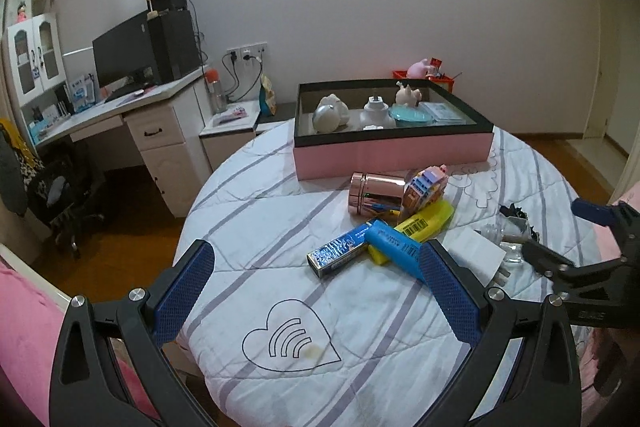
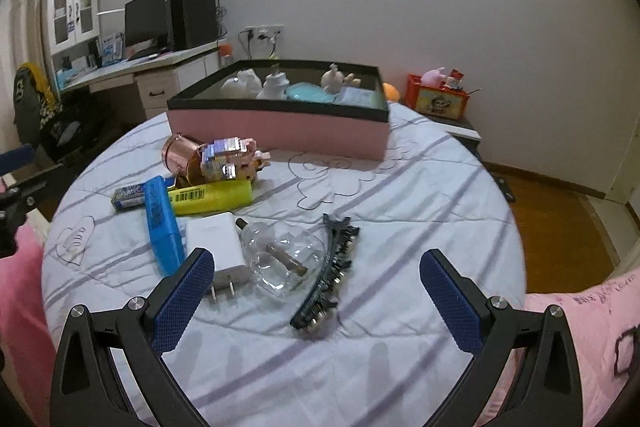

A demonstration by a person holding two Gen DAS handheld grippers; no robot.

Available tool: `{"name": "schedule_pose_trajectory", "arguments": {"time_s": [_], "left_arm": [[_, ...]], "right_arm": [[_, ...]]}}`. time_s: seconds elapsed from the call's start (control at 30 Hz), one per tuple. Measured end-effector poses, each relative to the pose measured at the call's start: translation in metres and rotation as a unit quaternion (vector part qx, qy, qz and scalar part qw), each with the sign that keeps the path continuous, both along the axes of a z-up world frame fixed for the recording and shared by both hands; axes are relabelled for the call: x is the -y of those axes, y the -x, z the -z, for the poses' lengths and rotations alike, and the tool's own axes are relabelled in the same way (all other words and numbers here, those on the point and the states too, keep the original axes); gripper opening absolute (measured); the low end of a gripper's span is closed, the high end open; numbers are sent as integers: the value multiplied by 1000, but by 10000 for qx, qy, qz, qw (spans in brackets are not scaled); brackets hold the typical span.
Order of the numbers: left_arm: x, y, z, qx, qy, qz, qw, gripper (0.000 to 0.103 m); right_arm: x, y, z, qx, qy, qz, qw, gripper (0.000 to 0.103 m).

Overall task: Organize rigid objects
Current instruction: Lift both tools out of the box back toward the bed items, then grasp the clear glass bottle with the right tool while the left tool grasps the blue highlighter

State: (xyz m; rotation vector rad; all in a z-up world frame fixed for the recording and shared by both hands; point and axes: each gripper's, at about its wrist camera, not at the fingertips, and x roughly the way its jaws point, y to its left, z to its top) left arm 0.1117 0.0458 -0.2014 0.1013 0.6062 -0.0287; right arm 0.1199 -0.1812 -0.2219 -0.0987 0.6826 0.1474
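Both hand-held grippers hang empty over the quilt-covered round tabletop (image 2: 400, 187): the left hand-held gripper (image 1: 316, 283) has its jaws wide apart, and the right hand-held gripper (image 2: 316, 283) is spread just as wide above the near clutter. Loose things lie in two heaps. Close to the right one are a white charger (image 2: 218, 247), a clear bottle (image 2: 288, 259) and a dark hair clip (image 2: 332, 267); farther on, a blue case (image 2: 160, 223) lies across a yellow case (image 2: 216, 197), with a foil box (image 2: 128, 195), a copper jar (image 2: 178, 157) and a block toy (image 2: 230, 159) touching. The pink box (image 2: 280, 131) stands behind, part filled.

Risks, as I judge them: the bottle looks slick and could squirt from the pads; the jar, on its side, may roll if the toy leaning on it is lifted; dragging the blue case would shift the yellow one; the soft quilt may snag a low finger.
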Motion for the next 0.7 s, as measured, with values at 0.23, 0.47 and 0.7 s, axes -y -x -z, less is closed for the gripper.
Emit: {"name": "schedule_pose_trajectory", "arguments": {"time_s": [0.23, 0.47, 0.7], "left_arm": [[-2, -10, 7, -148, -66, 11, 9999, 103], [0, -20, 16, -305, -98, 52, 9995, 103], [4, -19, 19, -390, -83, 174, 9991, 103]], "right_arm": [[-5, -25, 15, -223, 574, 53, 9981, 98], [-18, -30, 17, -421, 563, -452, 9965, 63], [-29, -47, 22, -725, 568, -769, 9928, 56]]}}
